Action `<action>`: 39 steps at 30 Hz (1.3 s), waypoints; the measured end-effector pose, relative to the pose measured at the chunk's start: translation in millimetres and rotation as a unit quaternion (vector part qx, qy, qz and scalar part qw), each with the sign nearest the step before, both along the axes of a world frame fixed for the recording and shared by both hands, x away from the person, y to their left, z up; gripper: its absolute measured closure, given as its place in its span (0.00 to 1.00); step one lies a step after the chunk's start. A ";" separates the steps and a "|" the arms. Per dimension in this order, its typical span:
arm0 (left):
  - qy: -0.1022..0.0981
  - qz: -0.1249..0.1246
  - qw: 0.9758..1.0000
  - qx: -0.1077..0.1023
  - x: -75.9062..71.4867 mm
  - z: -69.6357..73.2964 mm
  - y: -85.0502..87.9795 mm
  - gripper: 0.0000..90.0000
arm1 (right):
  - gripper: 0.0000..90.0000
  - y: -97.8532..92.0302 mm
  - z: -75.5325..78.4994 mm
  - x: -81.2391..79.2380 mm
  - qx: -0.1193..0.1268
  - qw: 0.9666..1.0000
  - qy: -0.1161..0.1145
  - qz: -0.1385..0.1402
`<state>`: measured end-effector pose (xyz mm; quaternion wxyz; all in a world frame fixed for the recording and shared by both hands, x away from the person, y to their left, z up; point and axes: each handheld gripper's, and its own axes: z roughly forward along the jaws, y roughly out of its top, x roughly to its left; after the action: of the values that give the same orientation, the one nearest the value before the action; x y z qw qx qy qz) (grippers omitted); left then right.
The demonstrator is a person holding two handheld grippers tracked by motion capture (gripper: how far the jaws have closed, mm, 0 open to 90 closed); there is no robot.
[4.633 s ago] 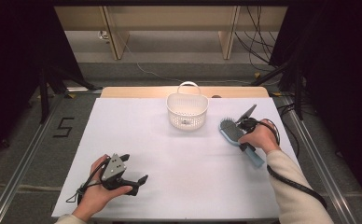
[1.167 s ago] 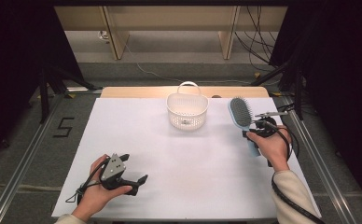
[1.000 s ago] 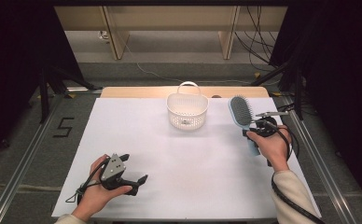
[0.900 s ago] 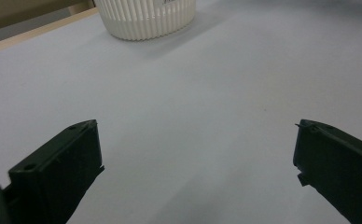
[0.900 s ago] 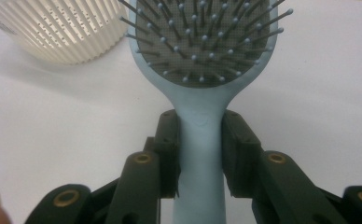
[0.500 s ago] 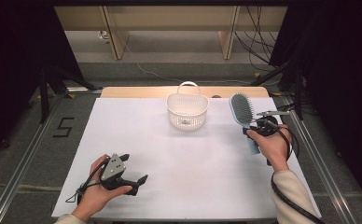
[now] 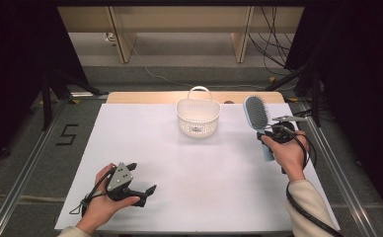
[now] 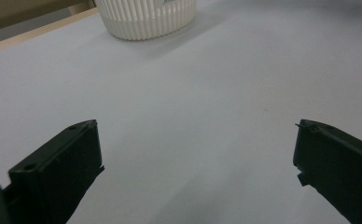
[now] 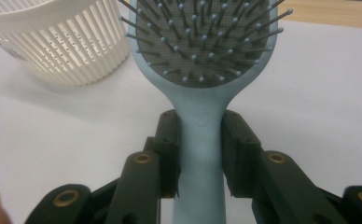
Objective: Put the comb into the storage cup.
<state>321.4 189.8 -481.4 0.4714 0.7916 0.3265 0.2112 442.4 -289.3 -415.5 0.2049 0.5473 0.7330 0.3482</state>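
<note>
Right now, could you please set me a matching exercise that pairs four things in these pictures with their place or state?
Things:
1. hairbrush
2. basket
3. left gripper
4. right gripper

States:
A. jaws wide apart, nothing between them
B. white, ribbed, standing at the far middle of the table
C. pale blue, raised off the table, bristles facing the camera
D. closed on a pale blue handle

Pairs: 1-C, 2-B, 3-A, 4-D

table (image 7: 130,148): white top, wooden far edge | floor (image 7: 17,148): grey, marked with a black 5 (image 7: 67,134), metal rails along the sides | behind: pale wooden frame legs, trailing cables (image 7: 273,44) | surroundings: dark, possibly curtains
</note>
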 end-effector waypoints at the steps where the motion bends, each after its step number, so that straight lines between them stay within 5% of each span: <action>1: 0.000 0.000 1.000 0.000 0.0 0.0 -0.1 0.01 | 0.79 0.2 0.3 0.0 0.000 1.000 0.000 0.001; 39: 0.000 0.000 1.000 -0.001 0.3 -0.4 -0.1 0.01 | 0.79 14.7 8.7 3.4 0.005 0.999 -0.034 0.006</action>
<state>321.6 189.8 -481.8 0.4718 0.7913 0.3269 0.2109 445.8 -274.6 -406.8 0.2255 0.5315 0.7272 0.3714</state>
